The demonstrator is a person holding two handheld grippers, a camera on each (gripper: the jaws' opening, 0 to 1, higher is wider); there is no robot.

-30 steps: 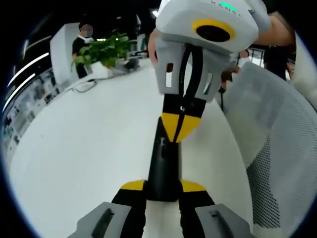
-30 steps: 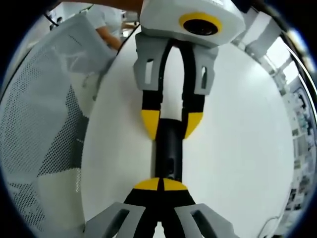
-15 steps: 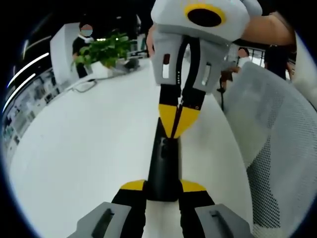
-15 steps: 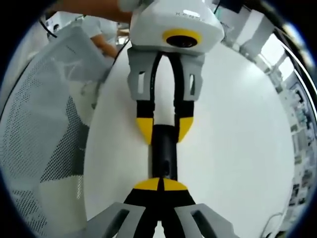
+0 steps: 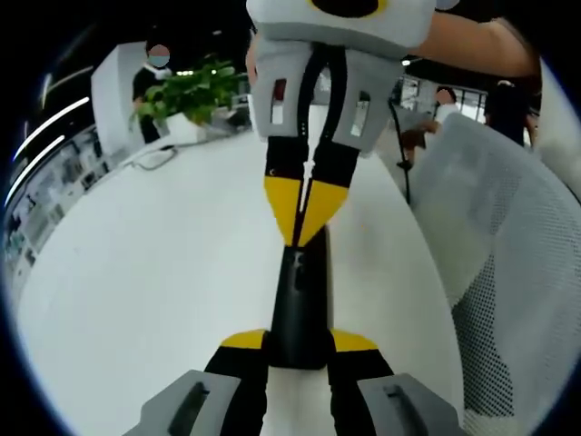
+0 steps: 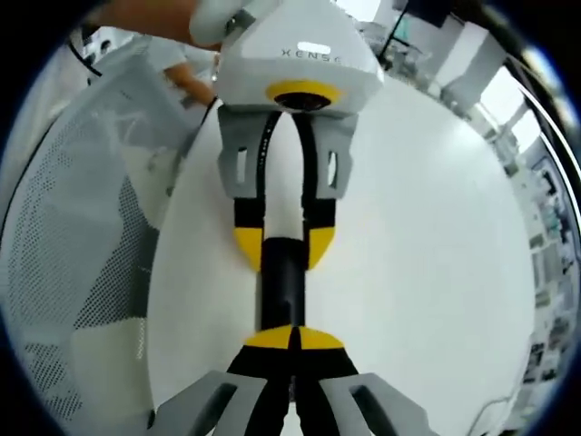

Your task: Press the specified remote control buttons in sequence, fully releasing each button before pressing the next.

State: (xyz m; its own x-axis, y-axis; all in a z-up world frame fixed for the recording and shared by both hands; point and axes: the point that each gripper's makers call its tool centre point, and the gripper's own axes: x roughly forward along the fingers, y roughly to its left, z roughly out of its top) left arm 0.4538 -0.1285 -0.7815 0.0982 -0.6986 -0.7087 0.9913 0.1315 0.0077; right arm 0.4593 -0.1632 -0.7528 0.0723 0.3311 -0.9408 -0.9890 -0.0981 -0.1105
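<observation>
the black remote (image 5: 298, 304) is held flat over the white desk (image 5: 154, 272), clamped at one end between the yellow-tipped fingers (image 5: 243, 341) of the left gripper (image 5: 298, 342); in the right gripper view the same remote (image 6: 281, 286) is seen from the other end, w/ the left gripper (image 6: 284, 247) astride its far end. the right gripper (image 6: 292, 340) has its fingers (image 6: 269, 339) shut together, tips touching, nothing between them, used as a single poking point. in the left gripper view that point (image 5: 302, 213) sits on or just above the remote's far half; contact can't be told for sure.

step in hand, as judged: a button press, or the release right after one. which button can't be told, too small and partly covered. next move calls for a clear lift off the button, then a short shift along the remote to the next one, w/ the left grip kept steady so the remote isn't tipped.

vs 1 s ago: the right gripper's tips are now further from the left gripper along the remote in the left gripper view, and more of the remote is bared between them. the left grip is unchanged. a mesh chair back (image 5: 508, 254) stands beside the desk.
</observation>
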